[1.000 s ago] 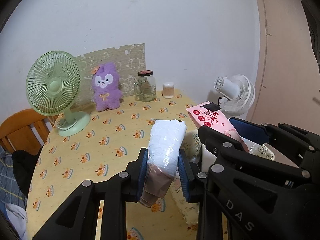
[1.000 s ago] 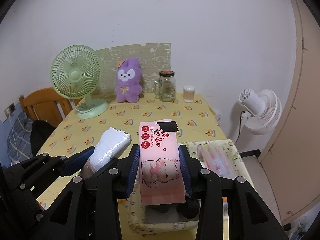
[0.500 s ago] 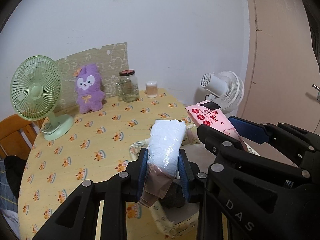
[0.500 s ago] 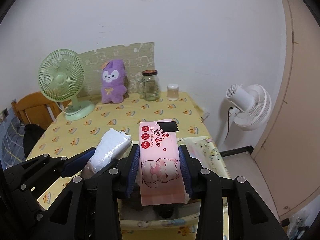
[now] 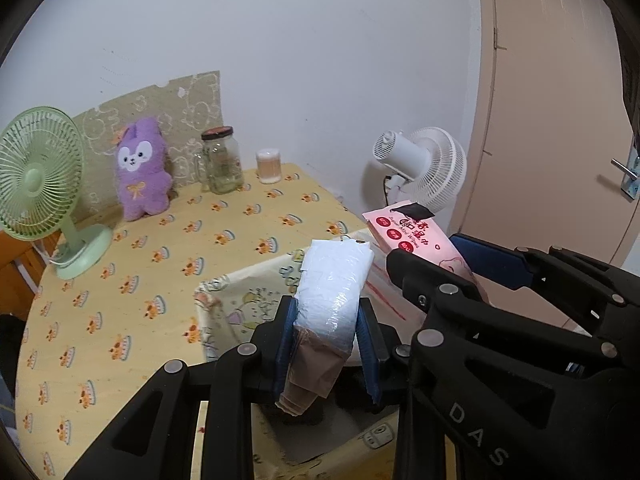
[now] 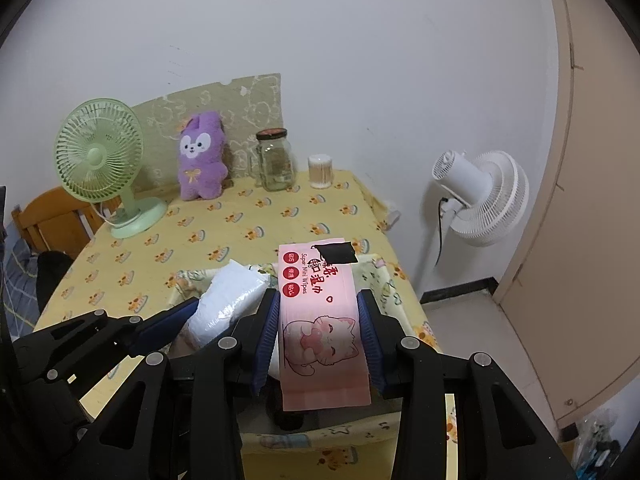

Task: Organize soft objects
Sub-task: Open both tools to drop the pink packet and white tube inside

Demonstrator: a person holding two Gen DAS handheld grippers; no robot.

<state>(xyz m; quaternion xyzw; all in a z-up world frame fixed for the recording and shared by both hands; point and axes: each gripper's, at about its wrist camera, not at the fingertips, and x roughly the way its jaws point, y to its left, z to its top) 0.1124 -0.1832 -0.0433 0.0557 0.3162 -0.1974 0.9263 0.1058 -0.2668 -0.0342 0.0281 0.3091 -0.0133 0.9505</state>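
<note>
Closest to the cameras, the left hand-held gripper (image 5: 326,344) is squeezing a white plastic-wrapped packet (image 5: 334,284) between its blue pads, and the packet is sticking up and forward. Just to its right, the right hand-held gripper (image 6: 318,334) is clamping a pink pack of wet wipes (image 6: 322,320) printed with a cartoon cat. Both packs are hovering side by side, near each other, over a soft fabric basket (image 5: 240,304) with cartoon prints that is sitting at the near right corner of the desk (image 6: 240,220). Beyond the basket, a yellow patterned cloth is covering the desk. Farther back, a green fan (image 6: 100,160) is standing on the left, a purple plush bunny (image 6: 202,160) is leaning against a board, and a glass jar (image 6: 274,160) and a small cup of cotton swabs (image 6: 320,170) are standing beside it. Past the desk's right edge, a white fan (image 6: 480,196) is standing near the wall.
</note>
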